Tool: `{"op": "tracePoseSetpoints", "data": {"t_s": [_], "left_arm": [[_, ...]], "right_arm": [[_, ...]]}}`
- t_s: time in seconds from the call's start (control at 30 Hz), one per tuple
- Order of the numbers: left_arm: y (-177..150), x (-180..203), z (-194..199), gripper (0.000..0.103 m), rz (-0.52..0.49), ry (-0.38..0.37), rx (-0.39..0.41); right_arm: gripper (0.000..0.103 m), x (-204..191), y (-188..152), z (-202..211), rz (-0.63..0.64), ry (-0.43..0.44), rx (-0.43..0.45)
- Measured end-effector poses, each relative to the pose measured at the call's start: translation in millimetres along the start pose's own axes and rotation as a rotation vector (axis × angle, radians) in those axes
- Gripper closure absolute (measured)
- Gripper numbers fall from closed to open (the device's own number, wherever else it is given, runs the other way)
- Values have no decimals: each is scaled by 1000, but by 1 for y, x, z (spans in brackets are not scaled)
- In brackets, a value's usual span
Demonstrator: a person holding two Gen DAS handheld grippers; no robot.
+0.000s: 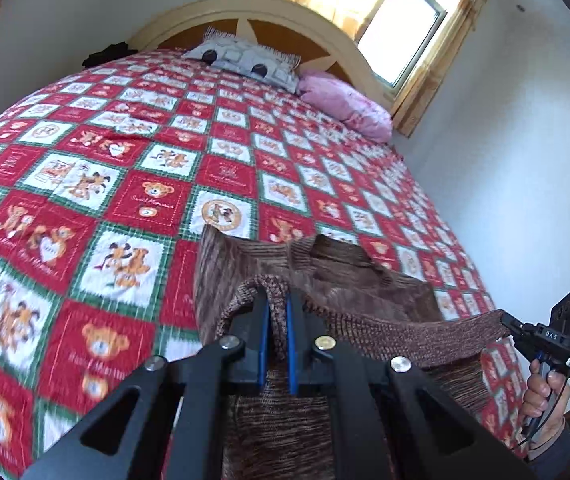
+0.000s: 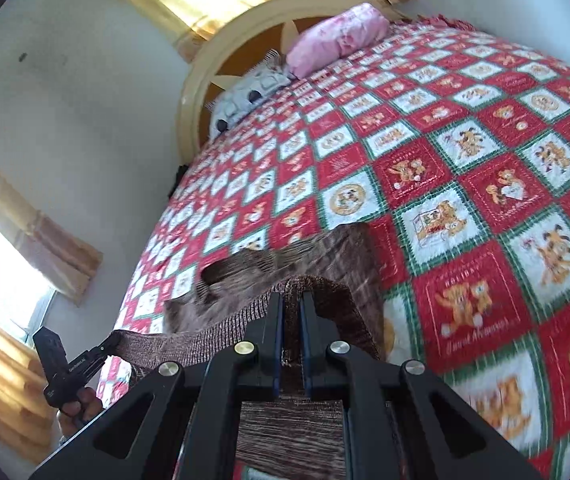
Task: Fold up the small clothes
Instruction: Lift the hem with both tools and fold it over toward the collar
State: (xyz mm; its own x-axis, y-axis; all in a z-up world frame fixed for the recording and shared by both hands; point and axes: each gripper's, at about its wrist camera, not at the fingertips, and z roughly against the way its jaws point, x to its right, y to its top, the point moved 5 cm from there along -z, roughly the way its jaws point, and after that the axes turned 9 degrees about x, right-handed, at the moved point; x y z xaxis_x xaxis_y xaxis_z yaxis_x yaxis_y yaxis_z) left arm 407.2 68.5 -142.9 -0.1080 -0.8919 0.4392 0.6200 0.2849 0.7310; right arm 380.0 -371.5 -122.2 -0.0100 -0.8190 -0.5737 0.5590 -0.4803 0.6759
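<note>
A brown knit garment (image 1: 325,272) hangs over the red, white and green teddy-bear quilt (image 1: 125,160), its far part resting on the bed. My left gripper (image 1: 276,294) is shut on one corner of its ribbed edge. That edge stretches taut to the right, where my right gripper (image 1: 505,322), held by a hand (image 1: 541,392), pinches the other corner. In the right wrist view, my right gripper (image 2: 291,298) is shut on the knit garment (image 2: 317,252), and the left gripper (image 2: 107,344) holds the edge at the lower left above the quilt (image 2: 465,160).
A grey patterned pillow (image 1: 245,60) and a pink pillow (image 1: 345,104) lie against the curved wooden headboard (image 1: 269,12). A curtained window (image 1: 405,28) is behind it. A dark item (image 1: 105,54) sits at the bed's far left corner. White walls flank the bed.
</note>
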Motion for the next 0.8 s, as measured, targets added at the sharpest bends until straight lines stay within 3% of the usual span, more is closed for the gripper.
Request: {"op": "tracePoseSetpoints", "data": {"t_s": [0.33,0.43,0.5,0.57,0.67,0.7,0.8], "left_arm": [[4,-19,-71,94,-35,66,-68],[11,-30,-81,89,-33,131,-51],[21,-42,-78,88,11,149,-18],[27,-53,-73,81,51,160,1],[24,-59,-55,78,32,165,5],[20,-55,-48,75,-1,158,6],[-6,-32,-35,43,-253,196,-34]], "right_arm": [[96,32,16,-84,11,-98,-87],[94,37,28,-105,11,-114,-76],[88,40,38,-112,6,-144,-46],[66,37,45,-111,21,-146,-13],[65,23,38,-99,73,-109,-11],[65,16,31,-93,110,-85,-25],[65,-2,-3,-85,262,-56,-131]]}}
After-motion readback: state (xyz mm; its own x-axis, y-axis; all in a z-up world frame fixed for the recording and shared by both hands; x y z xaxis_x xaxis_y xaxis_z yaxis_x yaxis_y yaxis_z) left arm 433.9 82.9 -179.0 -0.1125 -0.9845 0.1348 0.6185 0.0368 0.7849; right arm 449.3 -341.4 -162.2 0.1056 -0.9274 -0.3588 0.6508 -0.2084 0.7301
